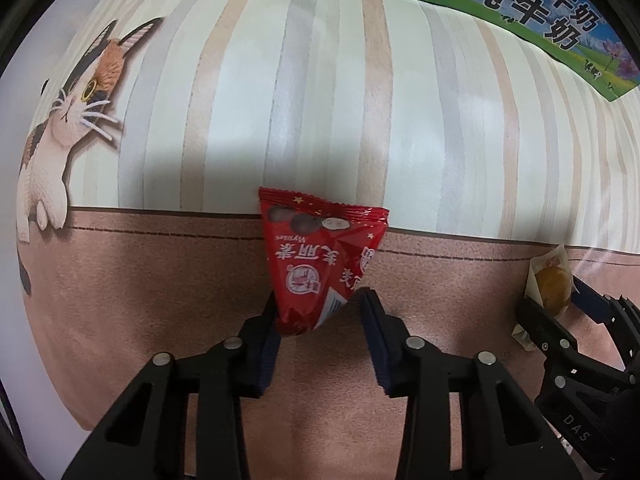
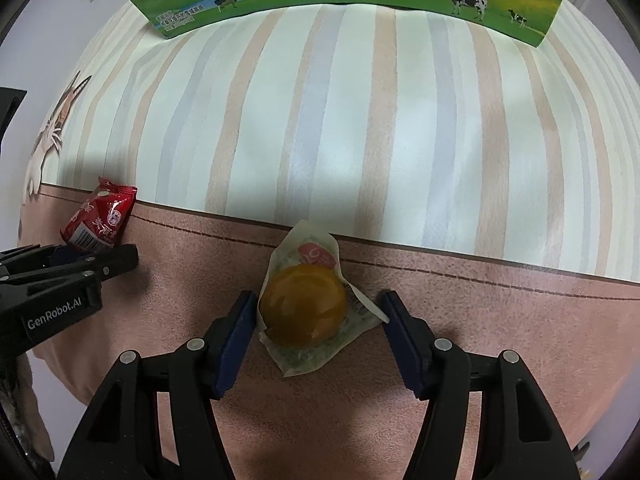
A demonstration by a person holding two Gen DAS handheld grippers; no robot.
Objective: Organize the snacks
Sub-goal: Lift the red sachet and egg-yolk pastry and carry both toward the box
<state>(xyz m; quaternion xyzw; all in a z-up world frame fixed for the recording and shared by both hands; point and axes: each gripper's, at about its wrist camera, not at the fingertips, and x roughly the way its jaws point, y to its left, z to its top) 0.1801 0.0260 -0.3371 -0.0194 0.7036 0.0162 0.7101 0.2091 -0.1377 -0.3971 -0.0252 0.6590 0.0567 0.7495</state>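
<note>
Snacks: red pack (image 1: 316, 264) lies on the pink band of the cloth (image 1: 400, 120), top edge just over the seam w/ the striped part. Left gripper (image 1: 320, 312) sits low over the cloth, pointing fwd toward the milk box (image 1: 520, 4) at the far edge. Jaws partly open; pack's lower end sits between them. Left finger (image 1: 266, 332) looks to touch the pack, right finger is apart from it, so no grip as far as I can tell.

Bun (image 2: 304, 306), round and golden in a clear wrapper, lies on the pink band too, just below the seam. Right gripper (image 2: 318, 308) is low, aimed fwd at the box, jaws wide open either side of the bun. Left pad (image 2: 238, 332) is at the bun's edge, maybe touching; right pad clear of it, only near the wrapper corner.

Both grippers side by side, near each other. Cat print (image 1: 68, 120) on the cloth's left edge.
</note>
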